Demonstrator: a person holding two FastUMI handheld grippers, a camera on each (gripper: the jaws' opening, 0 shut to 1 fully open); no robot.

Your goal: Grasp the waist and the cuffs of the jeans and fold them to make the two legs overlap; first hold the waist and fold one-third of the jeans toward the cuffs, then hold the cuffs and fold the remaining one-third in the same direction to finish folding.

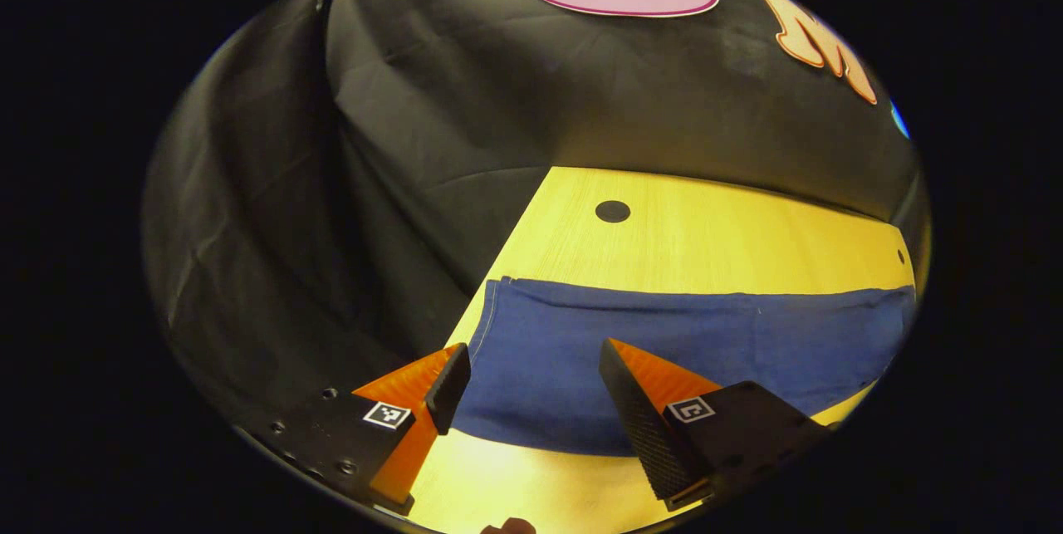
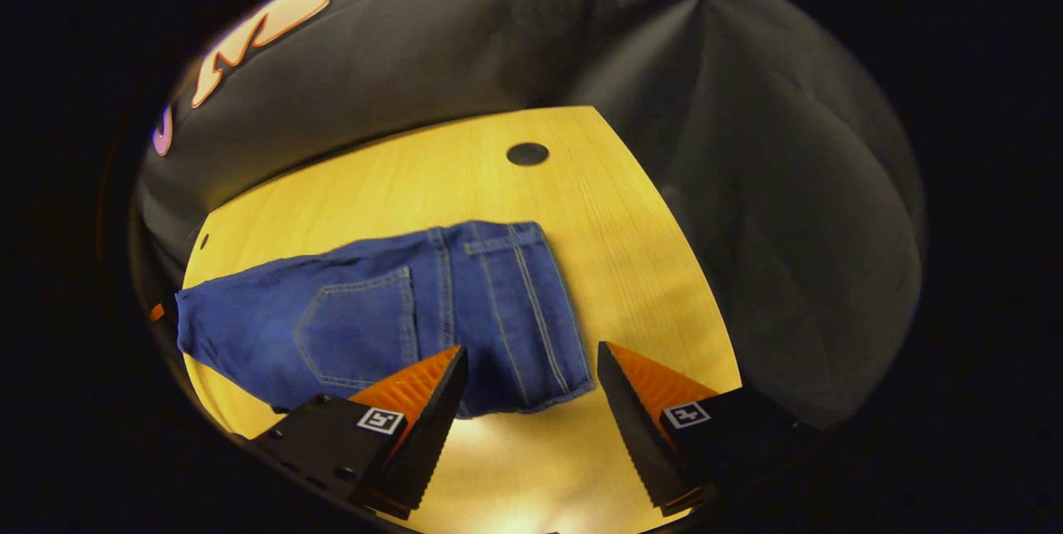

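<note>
- Your left gripper (image 1: 531,376) stands with jaws spread wide and nothing between them; it hovers over the near edge of the jeans (image 1: 664,351), at what appears to be the cuff end (image 1: 490,326)
- Your right gripper (image 2: 531,380) is likewise spread and empty, poised just short of the waist (image 2: 548,310), whose near corner lies between its fingertips
- In the right gripper view the jeans (image 2: 390,318) lie flat on the yellow table (image 2: 648,268), back pocket (image 2: 353,330) up, already looking narrow, as if the legs overlap
- The long axis runs crosswise to both grippers: from the waist ahead of your right one away to its left, and from the cuff end ahead of your left one away to its right
- So the right gripper is nearer the waist and the left nearer the cuffs; the first third-fold, by my judgement, would travel from the right gripper's side toward the left's
- Neither gripper touches denim yet, so the fold has not begun
</note>
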